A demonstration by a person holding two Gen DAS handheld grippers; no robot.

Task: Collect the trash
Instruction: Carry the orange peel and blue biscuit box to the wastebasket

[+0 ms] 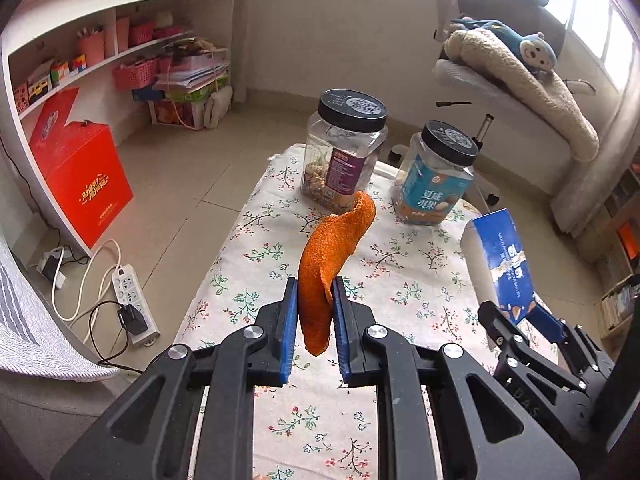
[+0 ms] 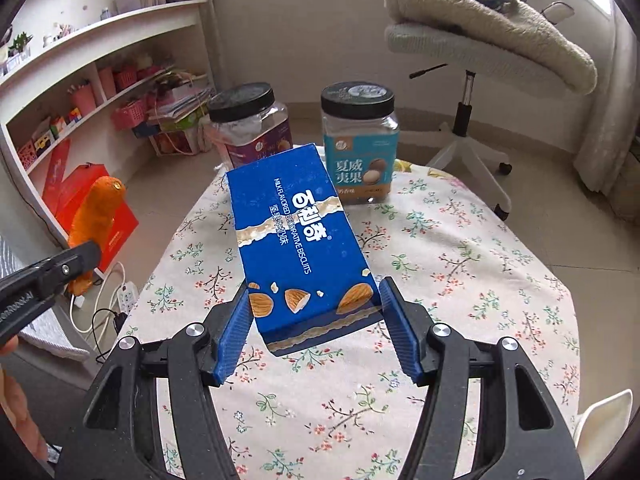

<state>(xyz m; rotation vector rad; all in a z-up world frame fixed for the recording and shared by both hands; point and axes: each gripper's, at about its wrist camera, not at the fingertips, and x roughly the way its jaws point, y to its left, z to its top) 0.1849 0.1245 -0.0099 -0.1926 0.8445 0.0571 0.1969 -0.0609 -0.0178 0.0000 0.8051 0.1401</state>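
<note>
The left tongs [image 1: 314, 300] are clamped on a curled strip of orange peel [image 1: 324, 264], held up above the bench [image 1: 280, 420] with its flowered cloth. The right tongs [image 2: 314, 312] pinch the lower end of a blue biscuit box [image 2: 296, 240], raised and tilted over the bench before 2 black-lidded jars [image 2: 360, 140].

Tiled floor [image 1: 180, 184], white shelving [image 1: 60, 52] left, office chair [image 2: 472, 68], bright window [image 1: 604, 28] right.

Both grippers, left [image 1: 314, 292] and right [image 2: 314, 302], have black linkage arms, silver pivot screws and ribbed blue pads [image 2: 400, 332].
</note>
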